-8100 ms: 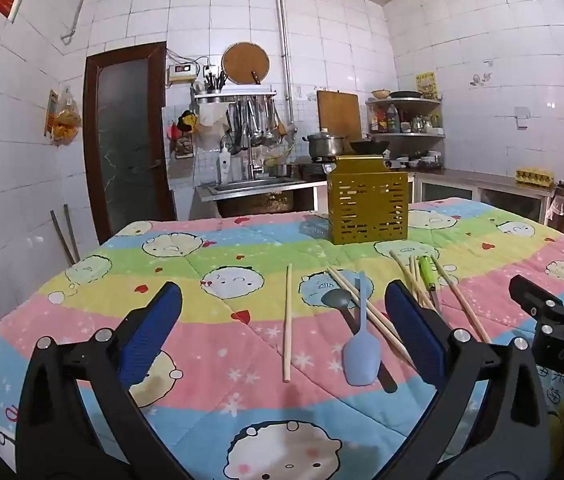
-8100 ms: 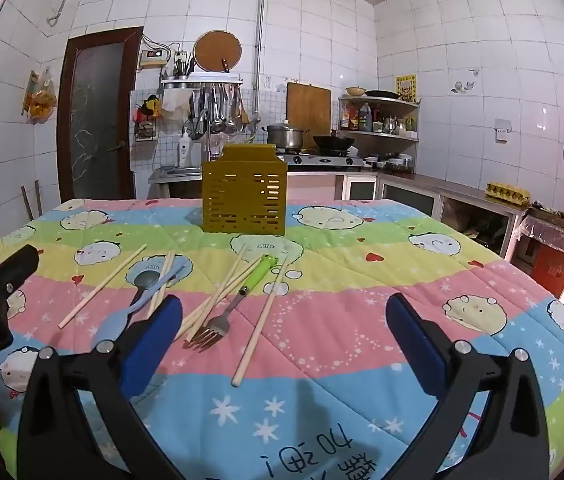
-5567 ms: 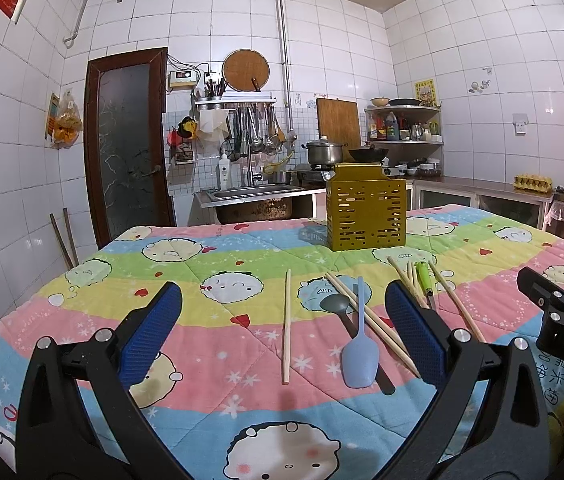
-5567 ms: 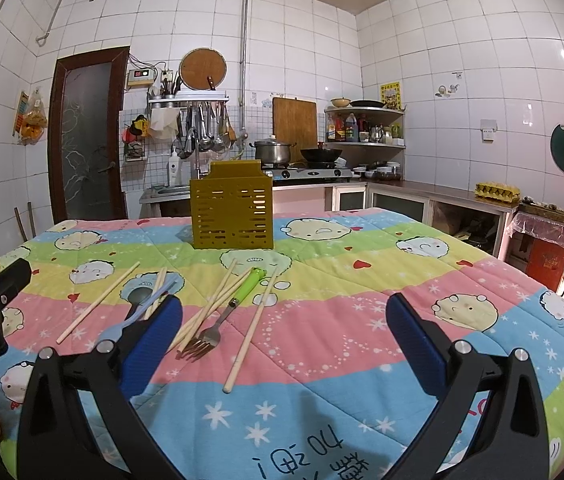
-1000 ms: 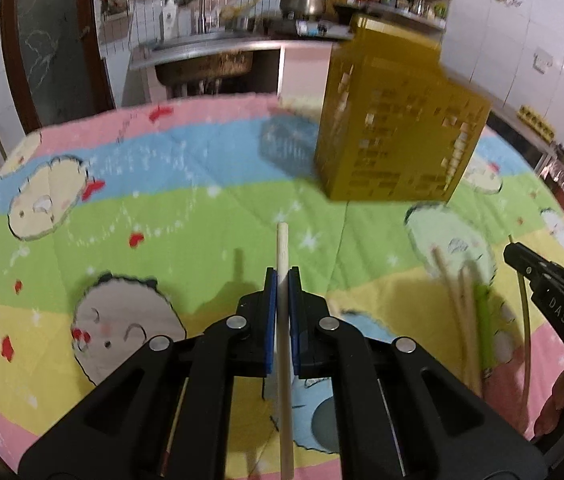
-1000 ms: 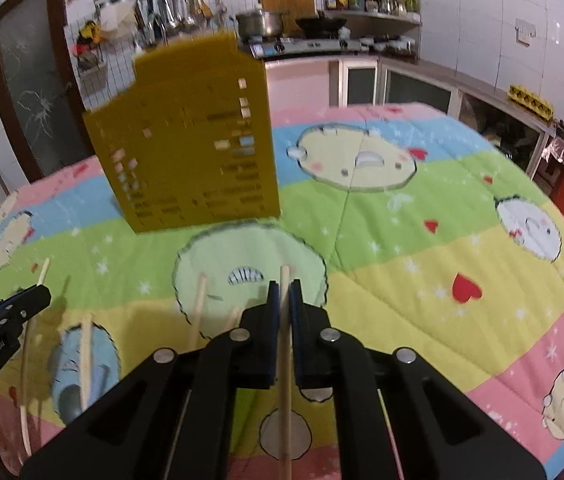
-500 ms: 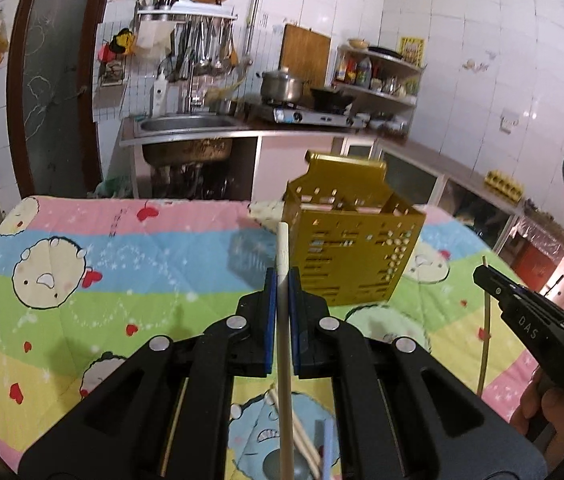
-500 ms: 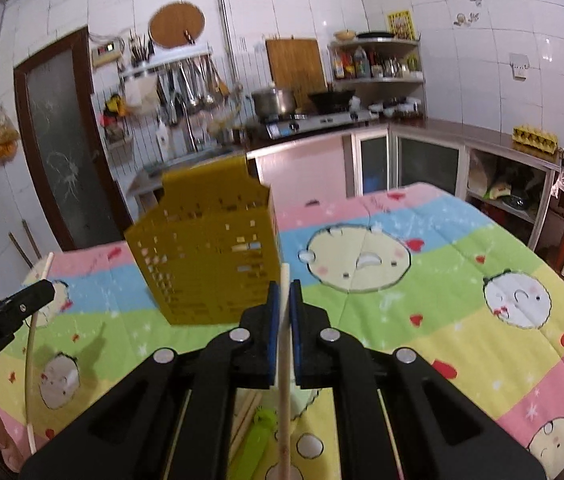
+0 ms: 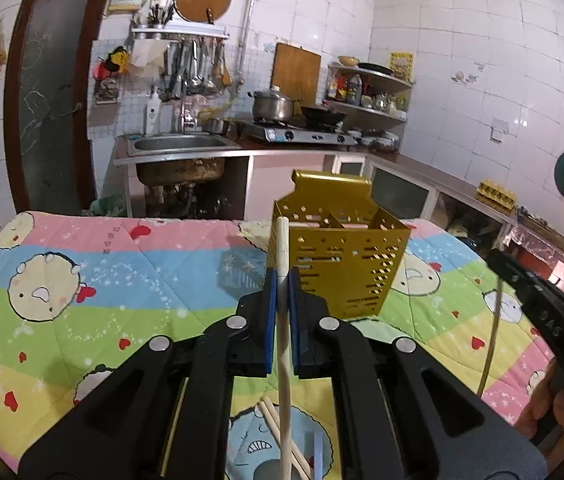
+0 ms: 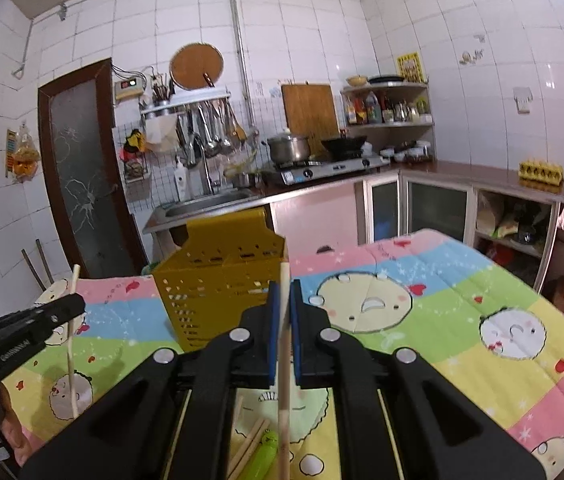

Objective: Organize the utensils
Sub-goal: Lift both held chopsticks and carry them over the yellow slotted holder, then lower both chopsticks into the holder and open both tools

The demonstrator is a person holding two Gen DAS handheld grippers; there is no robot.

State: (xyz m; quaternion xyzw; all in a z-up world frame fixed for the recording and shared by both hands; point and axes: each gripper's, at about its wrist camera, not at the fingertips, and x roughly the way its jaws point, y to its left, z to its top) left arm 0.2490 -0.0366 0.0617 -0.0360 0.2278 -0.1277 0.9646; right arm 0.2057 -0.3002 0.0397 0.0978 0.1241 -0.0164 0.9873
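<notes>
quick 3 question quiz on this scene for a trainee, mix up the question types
1. True or false: the left gripper is shut on a pale wooden chopstick.
2. What does the right gripper hold? A) green-handled fork B) light wooden chopstick C) nothing
3. Fill in: the perforated yellow metal utensil holder stands on a cartoon-print ____.

Key: 1 true; 2 B; 3 quilt

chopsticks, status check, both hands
Left hand-held gripper shut on chopstick. Right hand-held gripper shut on another. Yellow utensil holder ahead, path clear.
</notes>
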